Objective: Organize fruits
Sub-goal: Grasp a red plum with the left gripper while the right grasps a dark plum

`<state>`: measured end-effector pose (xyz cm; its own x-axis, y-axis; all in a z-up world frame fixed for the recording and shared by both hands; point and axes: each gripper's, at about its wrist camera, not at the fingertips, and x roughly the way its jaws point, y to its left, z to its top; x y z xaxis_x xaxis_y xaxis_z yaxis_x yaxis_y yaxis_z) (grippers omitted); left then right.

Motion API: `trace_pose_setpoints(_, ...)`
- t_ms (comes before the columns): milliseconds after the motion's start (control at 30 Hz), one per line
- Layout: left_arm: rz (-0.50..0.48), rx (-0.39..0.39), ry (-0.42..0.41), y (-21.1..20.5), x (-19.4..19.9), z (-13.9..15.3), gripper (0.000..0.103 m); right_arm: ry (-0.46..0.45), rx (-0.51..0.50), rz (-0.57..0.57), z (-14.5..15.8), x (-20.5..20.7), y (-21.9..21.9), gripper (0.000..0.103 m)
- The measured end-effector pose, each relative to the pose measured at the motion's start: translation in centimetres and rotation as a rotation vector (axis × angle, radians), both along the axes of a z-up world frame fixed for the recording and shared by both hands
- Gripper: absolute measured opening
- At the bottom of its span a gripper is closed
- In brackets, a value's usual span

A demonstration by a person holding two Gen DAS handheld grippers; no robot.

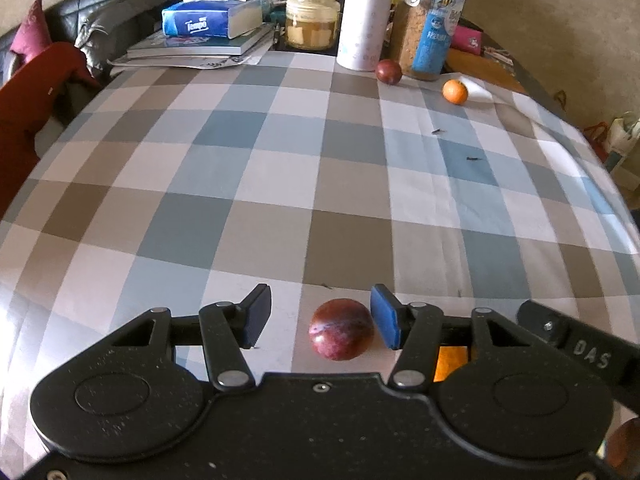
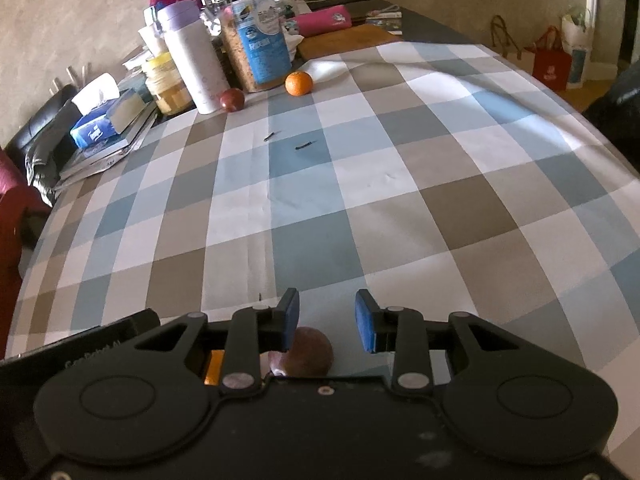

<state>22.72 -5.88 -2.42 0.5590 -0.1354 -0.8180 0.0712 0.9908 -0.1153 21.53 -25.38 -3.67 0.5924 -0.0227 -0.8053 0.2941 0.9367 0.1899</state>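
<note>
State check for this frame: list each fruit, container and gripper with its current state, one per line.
Left gripper: open, near plum between the jaws, right pad close to it.
Right gripper: open, nothing gripped.
Near plum: resting on the tablecloth, not gripped.
Far plum: resting on the cloth by the white bottle.
Orange: resting on the cloth, alone.
Clip-top jar: closed, upright.
Yellow-lid jar: lid on.
Tissue box: open, tissue sticking out.

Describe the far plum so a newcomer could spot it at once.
Look to the far edge of the checked tablecloth, where jars and bottles crowd. The plum sits at the foot of the white bottle; dark red, unlike the orange tangerine to its right.
</note>
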Motion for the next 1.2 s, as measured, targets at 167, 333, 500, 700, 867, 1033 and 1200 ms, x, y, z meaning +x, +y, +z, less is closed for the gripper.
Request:
trace_pose_setpoints(167, 0.005, 0.000, 0.000, 0.0, 0.0, -0.1, 0.060, 0.013, 0.020, 0.005, -0.4, -0.1, 0.0, 0.034)
trace_pose_setpoints(333, -0.004, -0.006, 0.001, -0.1, -0.1, -0.3, 0.060, 0.012, 0.025, 0.005, -0.4, -0.1, 0.0, 0.034)
trace_pose_setpoints(500, -0.019, -0.002, 0.002, -0.4, -0.1, -0.5, 0.060, 0.014, 0.051, 0.030, -0.5, -0.1, 0.1, 0.034)
trace_pose_setpoints(700, -0.028, -0.006, 0.014, -0.6, -0.1, -0.8, 0.060, 0.017, 0.022, 0.056, -0.7, -0.2, 0.9, 0.034)
trace_pose_setpoints(867, -0.014, -0.013, 0.033, -0.3, 0.2, -1.2, 0.060, 0.016, 0.017, 0.054, -0.7, -0.2, 0.8, 0.034)
trace_pose_setpoints(1033, -0.008, -0.005, 0.043, -0.3, 0.2, -1.6, 0.060, 0.016, 0.038, 0.036, -0.7, -0.2, 0.4, 0.034)
trace_pose_setpoints(1200, -0.012, -0.022, 0.032, -0.3, 0.1, -1.6, 0.055, 0.010, 0.035, 0.026, -0.7, -0.3, 0.3, 0.034)
